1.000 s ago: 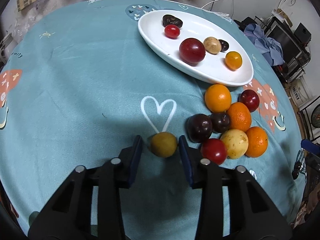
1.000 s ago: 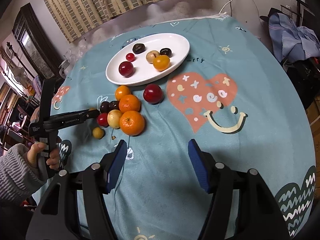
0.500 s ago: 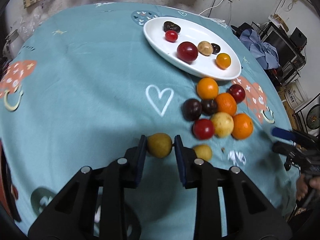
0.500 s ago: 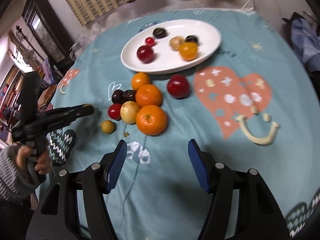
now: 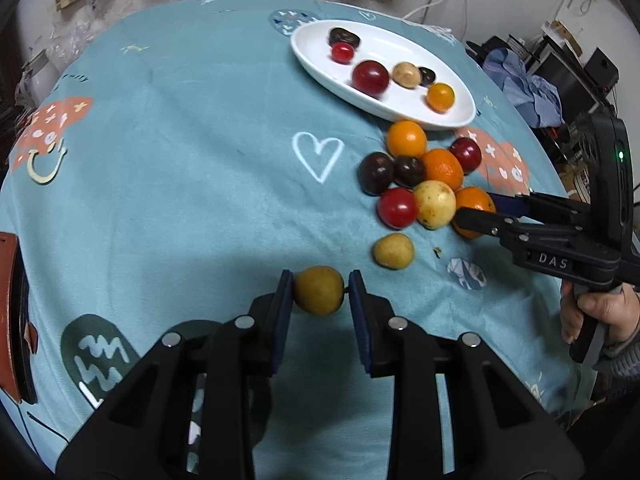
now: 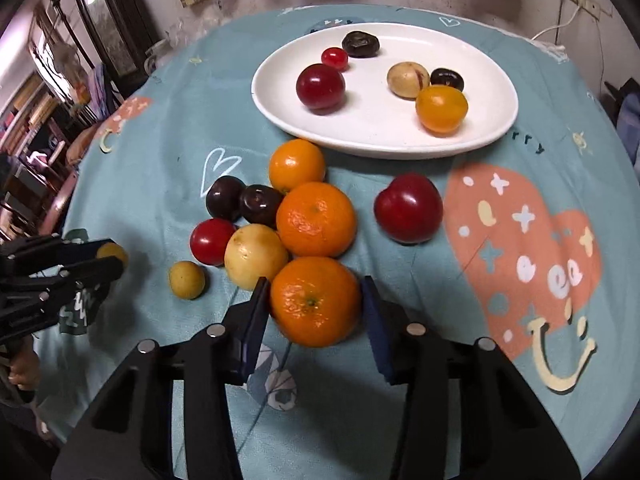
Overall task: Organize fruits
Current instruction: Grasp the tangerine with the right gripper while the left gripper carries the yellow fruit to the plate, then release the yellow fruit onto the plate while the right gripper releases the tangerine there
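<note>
My left gripper (image 5: 319, 292) is shut on a small yellow-brown fruit (image 5: 319, 290) and holds it above the cloth. My right gripper (image 6: 316, 300) is open, its jaws on either side of a large orange (image 6: 316, 300) at the near end of the fruit pile; the pads look close to it, a small gap on the right. The pile holds more oranges (image 6: 316, 218), dark plums (image 6: 224, 197), a red tomato (image 6: 211, 240) and a pale yellow fruit (image 6: 256, 255). A white oval plate (image 6: 492, 120) with several fruits lies behind.
A small yellow fruit (image 6: 187, 280) lies alone left of the pile. A red plum (image 6: 408, 208) sits apart to the right. The round table has a teal printed cloth (image 5: 180, 160). Furniture and clutter stand beyond its edges.
My left gripper has closed on the yellow-brown fruit, lifted it and drawn back. My right gripper has moved forward to the pile until its jaws flank the near orange.
</note>
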A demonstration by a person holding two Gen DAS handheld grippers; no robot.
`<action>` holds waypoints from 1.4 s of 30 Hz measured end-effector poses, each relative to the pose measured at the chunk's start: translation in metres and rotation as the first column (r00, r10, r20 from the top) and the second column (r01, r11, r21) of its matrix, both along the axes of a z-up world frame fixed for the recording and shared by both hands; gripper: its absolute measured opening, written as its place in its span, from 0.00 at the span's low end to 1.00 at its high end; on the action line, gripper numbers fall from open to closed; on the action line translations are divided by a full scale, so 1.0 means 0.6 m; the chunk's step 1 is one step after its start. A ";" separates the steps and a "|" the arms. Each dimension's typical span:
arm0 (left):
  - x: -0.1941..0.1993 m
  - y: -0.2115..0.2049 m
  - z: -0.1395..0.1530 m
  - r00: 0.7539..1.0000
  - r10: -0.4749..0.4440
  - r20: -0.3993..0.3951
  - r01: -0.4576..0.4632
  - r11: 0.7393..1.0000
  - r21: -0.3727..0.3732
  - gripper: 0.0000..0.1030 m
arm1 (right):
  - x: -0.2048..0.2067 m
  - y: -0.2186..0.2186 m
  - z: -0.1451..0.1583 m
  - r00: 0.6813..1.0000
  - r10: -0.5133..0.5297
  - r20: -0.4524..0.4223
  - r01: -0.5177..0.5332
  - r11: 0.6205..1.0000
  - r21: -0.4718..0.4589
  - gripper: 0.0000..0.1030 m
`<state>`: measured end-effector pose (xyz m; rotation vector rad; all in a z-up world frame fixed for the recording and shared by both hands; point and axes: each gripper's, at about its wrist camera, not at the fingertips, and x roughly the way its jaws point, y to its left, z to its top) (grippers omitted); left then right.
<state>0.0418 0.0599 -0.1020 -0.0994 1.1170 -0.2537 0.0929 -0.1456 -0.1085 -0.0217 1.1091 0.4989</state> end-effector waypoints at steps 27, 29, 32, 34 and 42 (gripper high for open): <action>0.282 -0.209 0.035 0.977 -0.184 0.109 0.186 0.982 -0.014 0.29 | 0.290 -0.103 0.113 0.956 -0.239 0.169 0.217 0.966 0.140 0.43; 0.287 -0.206 0.029 0.979 -0.173 0.106 0.176 0.984 -0.016 0.39 | 0.316 -0.088 0.099 0.962 -0.228 0.151 0.209 0.969 0.132 0.44; 0.282 -0.197 0.029 0.981 -0.159 0.109 0.163 0.986 -0.022 0.51 | 0.349 -0.064 0.064 0.974 -0.208 0.094 0.200 0.976 0.084 0.44; 0.274 -0.186 0.034 0.983 -0.147 0.111 0.152 0.988 -0.036 0.51 | 0.354 -0.060 0.052 0.974 -0.206 0.091 0.200 0.978 0.067 0.45; 0.186 -0.081 0.046 0.997 -0.024 0.076 0.029 0.998 -0.059 0.51 | 0.295 -0.109 0.124 0.939 -0.265 0.221 0.238 0.961 0.143 0.71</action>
